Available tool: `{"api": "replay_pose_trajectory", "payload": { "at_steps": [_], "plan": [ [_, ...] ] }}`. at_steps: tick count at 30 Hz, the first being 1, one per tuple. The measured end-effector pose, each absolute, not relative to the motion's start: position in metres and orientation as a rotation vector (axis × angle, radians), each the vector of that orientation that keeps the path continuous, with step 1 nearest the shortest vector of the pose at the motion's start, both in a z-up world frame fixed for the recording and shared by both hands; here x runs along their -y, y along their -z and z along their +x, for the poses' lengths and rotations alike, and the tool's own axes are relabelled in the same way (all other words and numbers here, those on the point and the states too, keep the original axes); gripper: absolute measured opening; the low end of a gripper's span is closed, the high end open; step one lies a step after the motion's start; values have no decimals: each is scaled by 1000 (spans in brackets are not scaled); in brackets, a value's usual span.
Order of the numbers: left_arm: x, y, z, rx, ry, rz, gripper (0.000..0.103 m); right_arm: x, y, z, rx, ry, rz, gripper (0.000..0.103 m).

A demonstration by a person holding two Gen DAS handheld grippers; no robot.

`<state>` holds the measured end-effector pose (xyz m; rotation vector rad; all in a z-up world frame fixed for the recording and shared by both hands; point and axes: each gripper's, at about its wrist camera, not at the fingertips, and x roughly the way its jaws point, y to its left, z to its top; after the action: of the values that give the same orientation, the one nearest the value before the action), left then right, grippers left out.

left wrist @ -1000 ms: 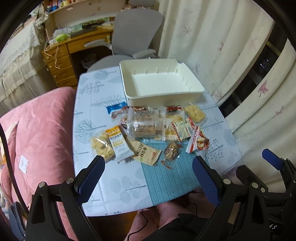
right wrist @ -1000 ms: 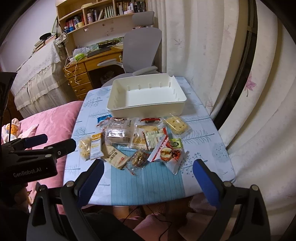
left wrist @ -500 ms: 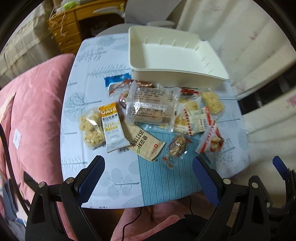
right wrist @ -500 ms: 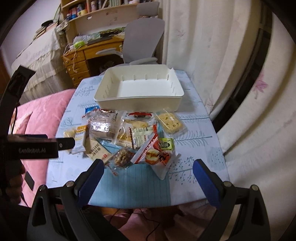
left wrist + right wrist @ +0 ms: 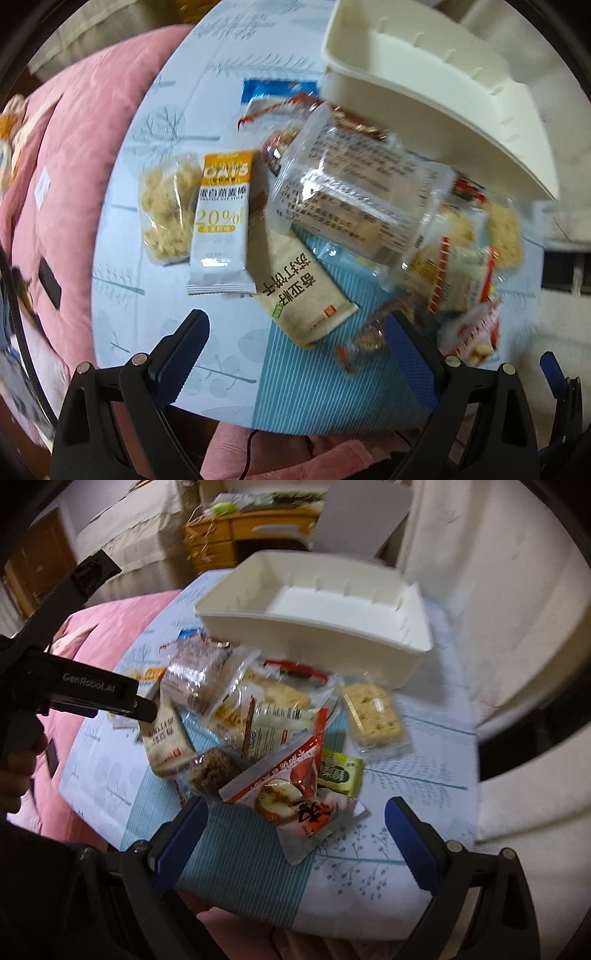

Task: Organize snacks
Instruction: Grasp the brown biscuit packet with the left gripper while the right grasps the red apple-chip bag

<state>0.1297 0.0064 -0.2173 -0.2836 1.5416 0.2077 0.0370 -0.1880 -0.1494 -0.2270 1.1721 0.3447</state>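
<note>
- Left hand-held gripper (image 5: 295, 343): fingers apart, nothing held, over tan cracker packet (image 5: 300, 291), lower centre.
- Right hand-held gripper (image 5: 295, 830): fingers apart, nothing held, w/ red-white snack pouch (image 5: 295, 797) between them.
- Empty cream plastic bin (image 5: 369, 642) upper centre.

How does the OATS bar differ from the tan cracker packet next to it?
The OATS bar is white with an orange top; the tan cracker packet is beige. The bar lies straight, while the packet lies skewed. The bar's edge overlaps the packet. Both are sealed, flat on the table, untouched by either tongs.
</note>
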Motion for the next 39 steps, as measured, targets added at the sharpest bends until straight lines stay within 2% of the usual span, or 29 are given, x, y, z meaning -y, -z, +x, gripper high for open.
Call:
{"api": "replay_pose_trajectory", "payload": {
  "at_steps": [13, 15, 22, 25, 27, 29, 39],
  "plan": [
    [-25, 288, 145, -1646, -378, -401, 95, 177, 211, 79, -1377, -566, -337, 97],
    [-27, 293, 145, -1650, -391, -417, 92, 177, 219, 81, -1412, -584, -348, 97],
    [-40, 313, 138, -1670, -409, -505, 79, 177, 237, 82, -1474, -613, -398, 85],
    [-42, 315, 136, -1661, -423, -512, 77, 177, 237, 81, -1457, -609, -424, 76],
    [-44, 312, 134, -1656, -431, -517, 71, 178, 237, 81, -1448, -597, -438, 69],
    [-41, 298, 137, -1647, -439, -518, 58, 178, 235, 78, -1451, -594, -432, 58],
    [-67, 292, 121, -1622, -410, -625, 54, 198, 209, 78, -1404, -582, -377, 55]
  ]
}}
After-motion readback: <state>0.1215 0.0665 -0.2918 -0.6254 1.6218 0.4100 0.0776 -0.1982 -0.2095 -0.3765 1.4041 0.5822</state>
